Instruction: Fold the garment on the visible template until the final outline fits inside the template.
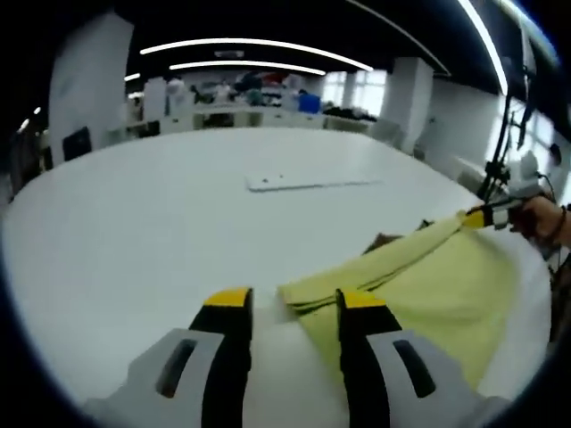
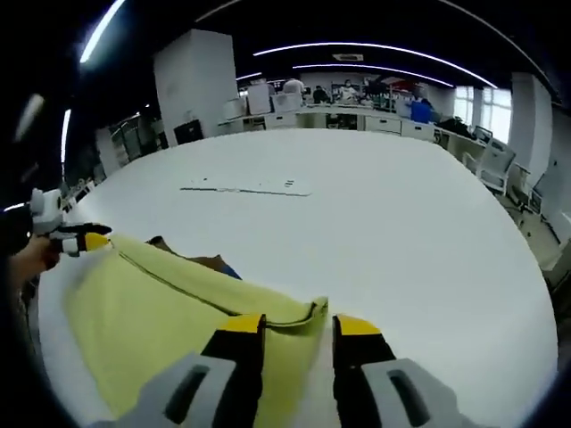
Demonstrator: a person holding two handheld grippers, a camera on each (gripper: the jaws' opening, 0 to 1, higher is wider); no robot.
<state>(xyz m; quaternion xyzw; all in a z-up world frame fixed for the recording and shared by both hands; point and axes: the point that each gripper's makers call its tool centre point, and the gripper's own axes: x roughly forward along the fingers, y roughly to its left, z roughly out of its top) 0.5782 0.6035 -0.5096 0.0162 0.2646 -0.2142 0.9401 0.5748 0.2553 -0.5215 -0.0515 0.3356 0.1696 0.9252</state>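
Left gripper view: the left tool (image 1: 293,308) is seen with its yellow-tipped jaws standing apart, and a corner of the pale yellow garment (image 1: 428,276) is lying between them; whether that cloth is pinched cannot be told. From that corner the garment is stretched in a ridge across the white surface (image 1: 178,205) to the right tool (image 1: 486,216), by which its far corner is clasped, with a hand (image 1: 540,218) behind it. A flat white strip (image 1: 308,182) is laid further off on the surface.

Right gripper view: the right tool (image 2: 293,325) is shown with jaws parted either side of the garment's (image 2: 161,312) folded hem. The left tool (image 2: 89,241) is seen at the opposite corner. A brown and blue patch (image 2: 210,263) is visible just beyond the ridge.
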